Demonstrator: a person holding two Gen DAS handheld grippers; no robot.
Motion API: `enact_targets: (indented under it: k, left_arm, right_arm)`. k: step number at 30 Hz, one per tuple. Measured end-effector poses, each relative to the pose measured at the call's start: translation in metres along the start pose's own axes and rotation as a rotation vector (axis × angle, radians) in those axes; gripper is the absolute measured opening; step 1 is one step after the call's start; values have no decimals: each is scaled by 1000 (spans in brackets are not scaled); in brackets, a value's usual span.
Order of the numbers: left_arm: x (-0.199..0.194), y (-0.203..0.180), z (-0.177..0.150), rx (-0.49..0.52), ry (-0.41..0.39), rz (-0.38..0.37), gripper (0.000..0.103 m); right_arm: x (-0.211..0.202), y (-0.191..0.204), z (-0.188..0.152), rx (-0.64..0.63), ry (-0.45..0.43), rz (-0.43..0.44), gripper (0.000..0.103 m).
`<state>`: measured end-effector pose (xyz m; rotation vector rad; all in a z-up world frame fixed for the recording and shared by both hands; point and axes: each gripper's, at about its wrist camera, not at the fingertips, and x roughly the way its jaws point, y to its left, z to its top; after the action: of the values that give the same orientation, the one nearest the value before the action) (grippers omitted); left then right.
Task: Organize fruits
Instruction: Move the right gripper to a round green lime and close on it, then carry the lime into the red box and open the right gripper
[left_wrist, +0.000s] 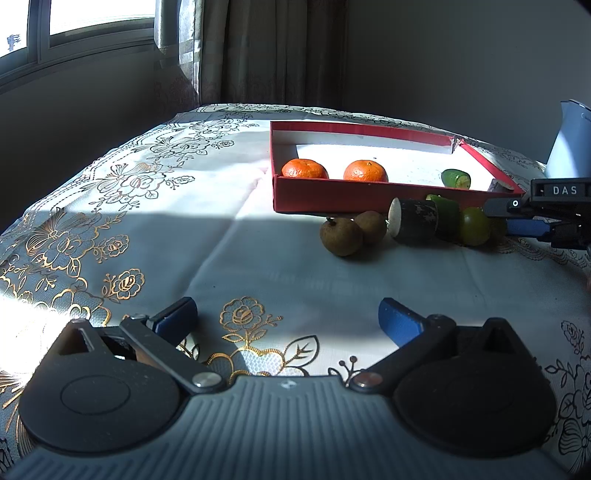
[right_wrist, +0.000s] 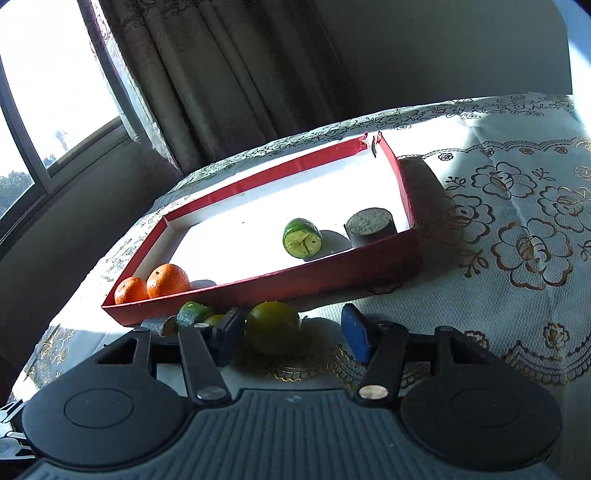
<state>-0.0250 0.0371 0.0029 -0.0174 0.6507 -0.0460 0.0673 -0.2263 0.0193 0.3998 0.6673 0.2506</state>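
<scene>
Only legible writing: "DAS" on the right gripper's (left_wrist: 517, 227) black body, right edge of left wrist view. Its blue pads bracket a smooth yellow-green round fruit (right_wrist: 272, 326) at lower centre of right wrist view; left pad close against it, right pad w/ a gap, so not clamped. Left gripper (left_wrist: 286, 317) gapes wide, nothing betw. pads, over embroidered gold-floral tablecloth (left_wrist: 129, 229). Red cardboard tray (left_wrist: 314, 194), white inside, holds two oranges (left_wrist: 304, 169), a cut green piece (right_wrist: 302, 238), a dark cylinder (right_wrist: 369, 225).
</scene>
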Motion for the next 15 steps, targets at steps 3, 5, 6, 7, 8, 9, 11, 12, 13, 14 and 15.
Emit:
enact_targets:
  k: [3,5,6,7,8,9,11,12,13,14,15]
  left_arm:
    - [0,0,0,-1,-1,-1,103]
    - [0,0,0,-2,-1,-1,103]
    - [0,0,0,-2,-1,-1,103]
    - [0,0,0,-2,-1,-1,103]
    - [0,0,0,-2,-1,-1,103]
    - [0,0,0,-2,-1,-1,103]
    - [0,0,0,-2,-1,-1,103]
    - [0,0,0,-2,-1,-1,103]
    - [0,0,0,-2,-1,-1,103]
    - [0,0,0,-2,-1,-1,103]
    - [0,0,0,-2,-1,-1,103]
  right_arm:
    - [4,-7,-2,80,22,77,37]
    - [2,-1,-3,48,19,72,33]
    - [2,0,-3,42,18,69,33]
    - [2,1,-4,41,15,68,33]
    - [2,1,-4,44,14,69,33]
    - [2,0,-4,46,13,70,33]
    - [1,1,-4,45,10,69,33]
    - [0,1,-5,43,8,70,33]
    - [-1,2,-5,41,3,75,33]
    - [-3,3,-5,38,-4,78,33]
    - [-6,5,-4,32,-15,83,33]
